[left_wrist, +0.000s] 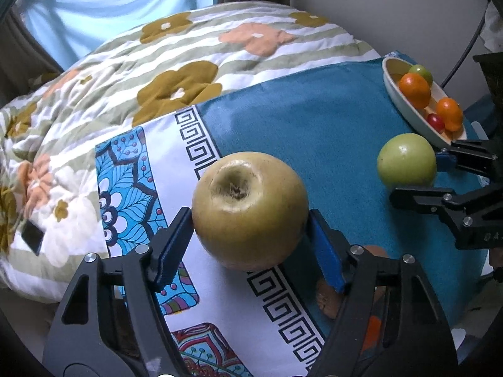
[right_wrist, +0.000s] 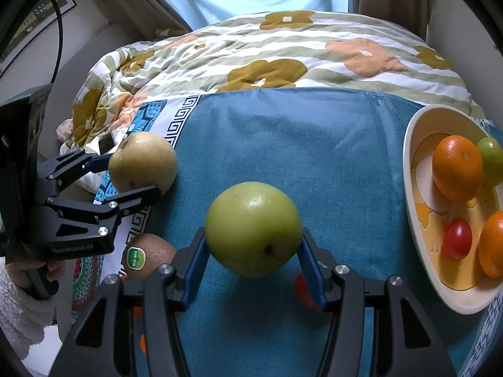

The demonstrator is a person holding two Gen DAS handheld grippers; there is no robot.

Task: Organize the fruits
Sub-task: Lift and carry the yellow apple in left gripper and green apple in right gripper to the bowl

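My left gripper (left_wrist: 251, 235) is shut on a brownish-yellow pear (left_wrist: 250, 209) and holds it above the patterned cloth; the pear also shows in the right wrist view (right_wrist: 143, 161). My right gripper (right_wrist: 253, 253) is shut on a green apple (right_wrist: 253, 227), held above the blue cloth; the apple also shows in the left wrist view (left_wrist: 407, 160). A cream oval dish (right_wrist: 418, 220) at the right holds two oranges (right_wrist: 457, 168), a small green fruit (right_wrist: 490, 160) and a cherry tomato (right_wrist: 457, 238). A kiwi with a sticker (right_wrist: 147, 254) lies on the cloth between the grippers.
The blue cloth (right_wrist: 298, 138) covers a bed with a flowered quilt (right_wrist: 267, 53). A phone (left_wrist: 31, 235) lies on the quilt at the left. An orange fruit (right_wrist: 301, 289) is partly hidden under my right gripper. A black stand and cable (right_wrist: 25, 119) are at the left.
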